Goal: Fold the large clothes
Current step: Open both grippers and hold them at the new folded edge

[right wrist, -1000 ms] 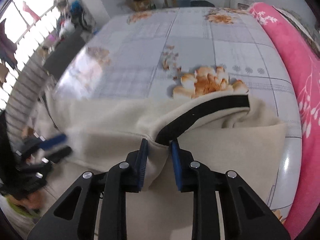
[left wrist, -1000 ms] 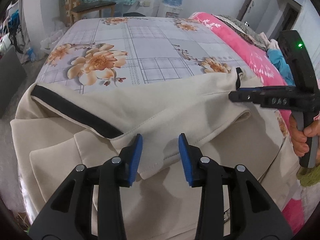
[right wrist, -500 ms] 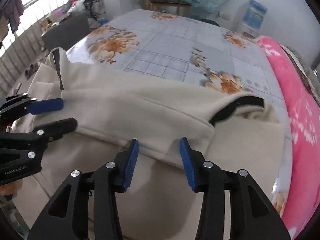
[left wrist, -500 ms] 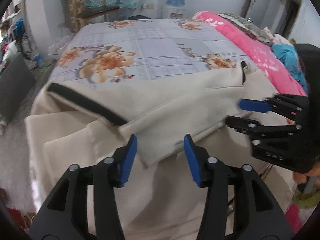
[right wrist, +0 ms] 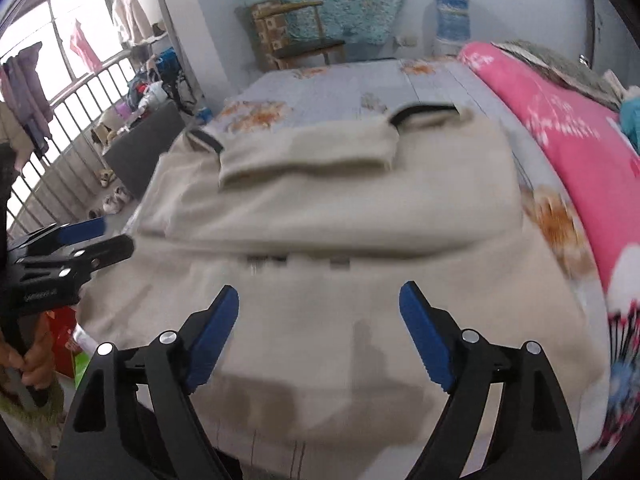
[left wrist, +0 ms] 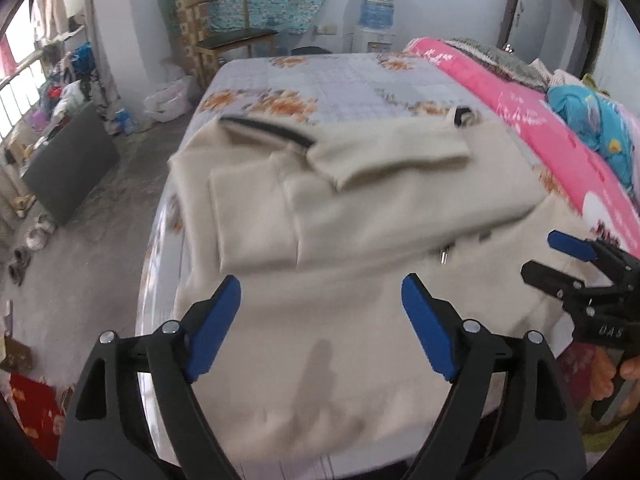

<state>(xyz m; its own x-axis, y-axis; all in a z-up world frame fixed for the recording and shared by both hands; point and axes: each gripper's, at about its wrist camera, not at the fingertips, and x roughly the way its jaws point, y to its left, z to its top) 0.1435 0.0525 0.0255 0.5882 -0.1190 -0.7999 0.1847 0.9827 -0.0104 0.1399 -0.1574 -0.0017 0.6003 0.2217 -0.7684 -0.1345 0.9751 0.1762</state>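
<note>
Both tools, the left tool [left wrist: 321, 322] and right tool [right wrist: 319, 322], hang with jaws opening and empty over the near half of the cream garment [left wrist: 360, 216] spread on the bed [left wrist: 340, 80], its sleeves already folded across the far half; next, seemingly, comes gripping the near hem.

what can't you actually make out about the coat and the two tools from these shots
- Near hem of the cream coat: left wrist view, cut off by the bottom edge and hidden behind the left tool.
- Small dark fittings along the fold: right wrist view, motion blur; buttons or zip unclear.
- Right tool: its handle and hand lie outside its own view.
</note>
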